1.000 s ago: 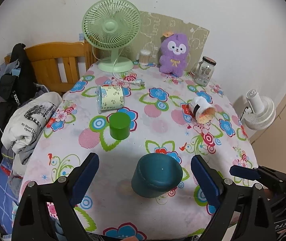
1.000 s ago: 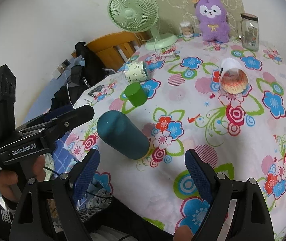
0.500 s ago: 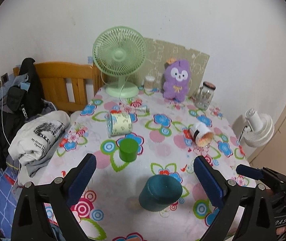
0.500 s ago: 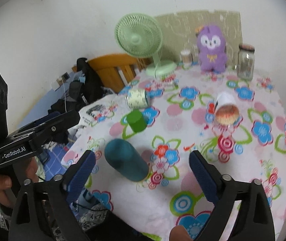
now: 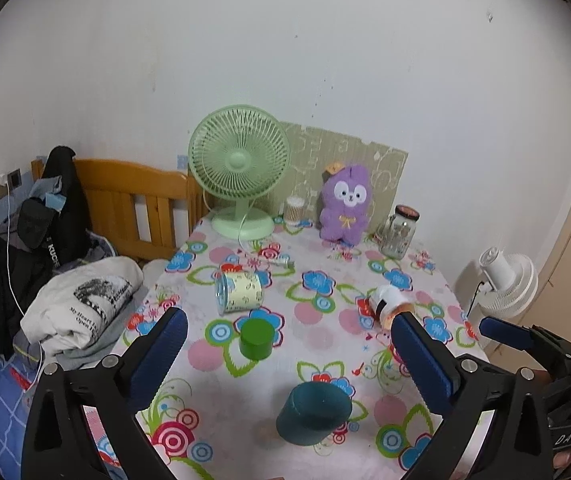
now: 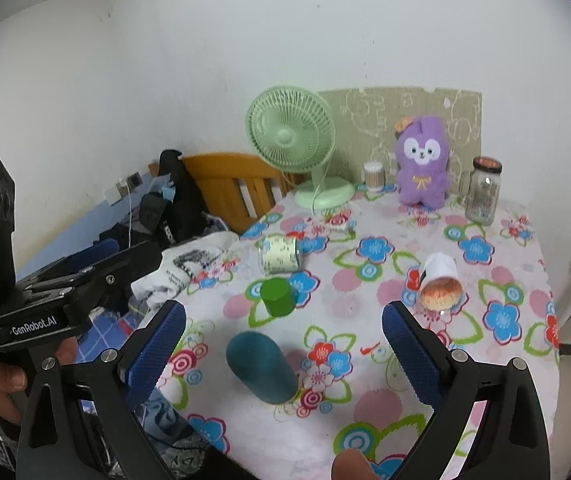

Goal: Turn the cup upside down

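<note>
- Both views are seen from farther back and higher than a second ago; a withdrawal from the table (image 5: 325,264) is indicated.
- The left gripper (image 5: 289,356) is spread wide, with nothing held.
- The right gripper (image 6: 283,350) is likewise spread and empty.
- The teal cup (image 5: 312,414) lies on its side at 6 o'clock of the green cup (image 5: 256,338), untouched.
- The flip is judged not yet done.
</note>
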A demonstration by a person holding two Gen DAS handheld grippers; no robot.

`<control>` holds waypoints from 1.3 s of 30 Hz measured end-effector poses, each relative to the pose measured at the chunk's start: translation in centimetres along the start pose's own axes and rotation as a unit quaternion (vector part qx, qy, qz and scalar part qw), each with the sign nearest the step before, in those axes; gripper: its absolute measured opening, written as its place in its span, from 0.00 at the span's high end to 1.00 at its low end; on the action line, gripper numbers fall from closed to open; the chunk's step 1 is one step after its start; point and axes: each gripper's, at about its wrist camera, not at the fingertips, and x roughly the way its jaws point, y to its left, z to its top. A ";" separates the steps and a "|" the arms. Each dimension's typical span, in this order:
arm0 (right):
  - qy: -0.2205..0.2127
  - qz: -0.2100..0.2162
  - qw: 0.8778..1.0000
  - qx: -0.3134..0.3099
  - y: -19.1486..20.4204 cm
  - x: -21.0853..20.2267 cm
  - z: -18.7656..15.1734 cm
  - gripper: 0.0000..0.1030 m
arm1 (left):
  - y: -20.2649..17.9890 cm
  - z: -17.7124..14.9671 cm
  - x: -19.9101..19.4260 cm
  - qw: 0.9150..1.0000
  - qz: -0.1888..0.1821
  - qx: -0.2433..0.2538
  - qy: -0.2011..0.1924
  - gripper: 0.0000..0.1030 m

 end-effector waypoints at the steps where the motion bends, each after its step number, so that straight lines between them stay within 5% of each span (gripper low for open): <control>1: -0.009 -0.002 1.000 -0.002 0.2 -0.3 0.2 0.01 | 0.0 0.1 -0.3 1.000 -0.001 0.000 -0.006 0.00; 18: -0.122 -0.028 0.991 -0.048 2.7 -4.3 2.0 0.00 | -0.2 1.5 -3.5 0.994 0.011 0.018 -0.103 0.00; 39: -0.102 -0.034 0.993 -0.050 2.9 -3.5 1.5 0.00 | -0.4 1.3 -2.9 0.996 0.007 0.020 -0.087 0.00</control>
